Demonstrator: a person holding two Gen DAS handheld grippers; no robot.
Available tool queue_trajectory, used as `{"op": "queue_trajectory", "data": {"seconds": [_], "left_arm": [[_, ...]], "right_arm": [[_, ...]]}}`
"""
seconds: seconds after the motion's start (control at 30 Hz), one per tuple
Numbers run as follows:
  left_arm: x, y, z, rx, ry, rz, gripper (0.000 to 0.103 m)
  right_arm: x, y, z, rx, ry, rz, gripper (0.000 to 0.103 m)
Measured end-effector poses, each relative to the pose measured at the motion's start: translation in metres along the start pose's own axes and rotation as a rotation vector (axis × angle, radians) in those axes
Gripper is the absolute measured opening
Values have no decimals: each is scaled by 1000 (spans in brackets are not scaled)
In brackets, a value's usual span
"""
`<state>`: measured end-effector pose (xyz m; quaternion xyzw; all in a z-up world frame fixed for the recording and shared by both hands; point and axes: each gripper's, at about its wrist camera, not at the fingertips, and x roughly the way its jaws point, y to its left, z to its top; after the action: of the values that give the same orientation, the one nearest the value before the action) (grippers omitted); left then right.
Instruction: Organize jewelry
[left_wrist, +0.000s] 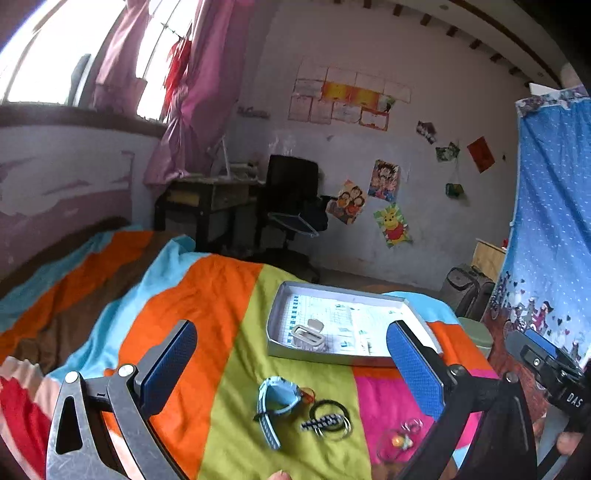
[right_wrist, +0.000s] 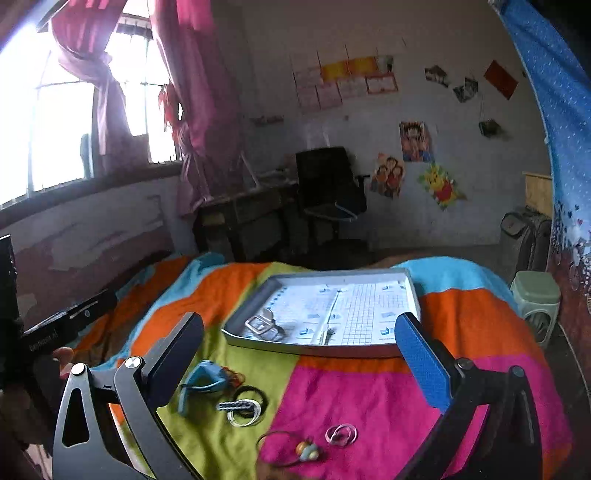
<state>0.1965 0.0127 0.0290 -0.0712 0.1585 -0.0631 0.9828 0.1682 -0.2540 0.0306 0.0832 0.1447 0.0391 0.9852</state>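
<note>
Left gripper (left_wrist: 291, 365) and right gripper (right_wrist: 299, 354): jaws wide apart, empty. Tray (right_wrist: 412, 291) on bedspread (right_wrist: 369, 391) holds a clasp (right_wrist: 260, 325). Watch (left_wrist: 275, 400), hair ties (left_wrist: 328, 415), rings (right_wrist: 341, 434) lie loose near the tray.

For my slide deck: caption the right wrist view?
Open right gripper above striped bedspread; grey shallow tray ahead, light-blue plastic watch nearby.

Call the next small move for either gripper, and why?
Probably bring the left gripper down over the blue watch and close on it. Both it and the right gripper are open and empty above the blanket, the watch lies nearest the left one, and the tray so far holds only a clear buckle-like piece.
</note>
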Motion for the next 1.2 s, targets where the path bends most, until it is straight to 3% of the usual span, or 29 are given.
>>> {"op": "queue_trajectory", "data": {"seconds": [0.27,0.5,0.9,1.2], "left_arm": [[-72,-14,-16,53,-26,10,103],[-104,-18,-35,75,38,5,103],[-110,-24,-69,104,195,7,103],[-111,-38,-75,158,196,0,103]], "right_arm": [[-66,16,-12,-28,-36,-13,102],[-108,19,-27,-46,-28,-30,102],[-137,9,-63,-28,66,-84,102],[-128,-1,-77,3,116,-104,102]]}}
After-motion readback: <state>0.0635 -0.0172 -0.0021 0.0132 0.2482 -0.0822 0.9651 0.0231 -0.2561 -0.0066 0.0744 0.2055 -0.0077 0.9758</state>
